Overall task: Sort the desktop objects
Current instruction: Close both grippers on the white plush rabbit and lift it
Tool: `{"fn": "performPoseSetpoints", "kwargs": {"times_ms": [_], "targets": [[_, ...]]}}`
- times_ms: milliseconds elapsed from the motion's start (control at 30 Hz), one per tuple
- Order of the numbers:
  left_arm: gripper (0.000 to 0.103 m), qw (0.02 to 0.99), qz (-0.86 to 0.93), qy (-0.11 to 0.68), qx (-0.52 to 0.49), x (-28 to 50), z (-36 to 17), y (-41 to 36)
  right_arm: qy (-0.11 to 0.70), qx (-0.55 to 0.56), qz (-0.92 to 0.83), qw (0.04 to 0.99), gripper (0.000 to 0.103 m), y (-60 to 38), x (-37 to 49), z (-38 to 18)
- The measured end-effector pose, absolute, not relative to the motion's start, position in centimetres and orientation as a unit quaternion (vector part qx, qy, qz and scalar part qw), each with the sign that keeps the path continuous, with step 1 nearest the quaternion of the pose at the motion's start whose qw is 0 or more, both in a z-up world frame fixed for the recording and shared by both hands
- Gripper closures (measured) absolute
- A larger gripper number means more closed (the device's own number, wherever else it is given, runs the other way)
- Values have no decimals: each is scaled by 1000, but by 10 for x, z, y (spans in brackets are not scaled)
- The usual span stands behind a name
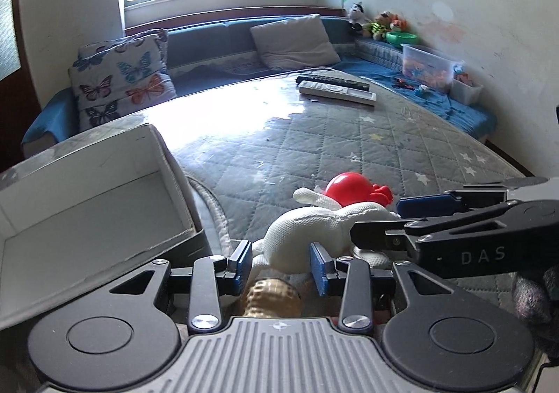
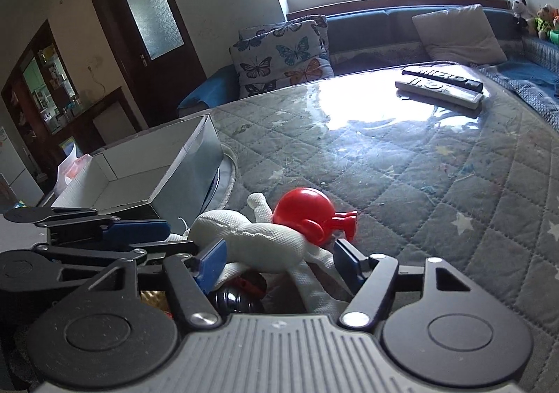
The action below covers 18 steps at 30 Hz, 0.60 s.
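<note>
From my left wrist camera, my left claw (image 1: 281,265) stands spread, its blue pads either side of the tail end of the white stuffed toy (image 1: 314,232) without pinching it. A gold ridged object (image 1: 272,298) lies just under the pads. Behind the white stuffed toy sits the red plastic toy (image 1: 353,192), touching it. My right claw (image 1: 377,218) reaches in from the right, one finger above the toy's far end and one at its near side; from here I cannot tell whether it grips. The open cardboard box (image 1: 87,204) waits just to the left on the quilted worktop (image 1: 314,134), and two remote controls (image 1: 335,88) lie far back.

From my right wrist camera, my right claw (image 2: 279,258) is spread wide around the white stuffed toy (image 2: 251,239), which drapes across the gap; nothing is clamped. The red plastic toy (image 2: 307,218) rests against it, a dark ridged object (image 2: 237,302) sits below, and my left claw (image 2: 139,232) comes in from the left beside the box (image 2: 139,176).

I judge this as the start of a pick-up: one claw must close on the soft toy, which will squash and sag, then carry it left into the box.
</note>
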<state>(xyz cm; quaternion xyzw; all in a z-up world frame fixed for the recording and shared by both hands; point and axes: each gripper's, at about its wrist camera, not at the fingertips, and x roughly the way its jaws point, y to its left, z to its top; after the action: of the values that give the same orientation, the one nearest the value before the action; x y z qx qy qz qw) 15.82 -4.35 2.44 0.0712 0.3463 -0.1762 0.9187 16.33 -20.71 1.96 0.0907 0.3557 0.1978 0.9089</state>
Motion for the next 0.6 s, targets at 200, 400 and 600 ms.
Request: {"fn": "performPoseSetpoints", "kwargs": {"times_ms": [200,400,600], "targets": [[63,911,-209,350,65,168,21,-38,367,103,208,901,42,-209,171,14],[62,904,-225,360,51,176,16,-32,373,111,215,896,54,-212,175,12],[62,902,-223,365,54,181,14,-31,373,114,218,895,54,-212,179,11]]}}
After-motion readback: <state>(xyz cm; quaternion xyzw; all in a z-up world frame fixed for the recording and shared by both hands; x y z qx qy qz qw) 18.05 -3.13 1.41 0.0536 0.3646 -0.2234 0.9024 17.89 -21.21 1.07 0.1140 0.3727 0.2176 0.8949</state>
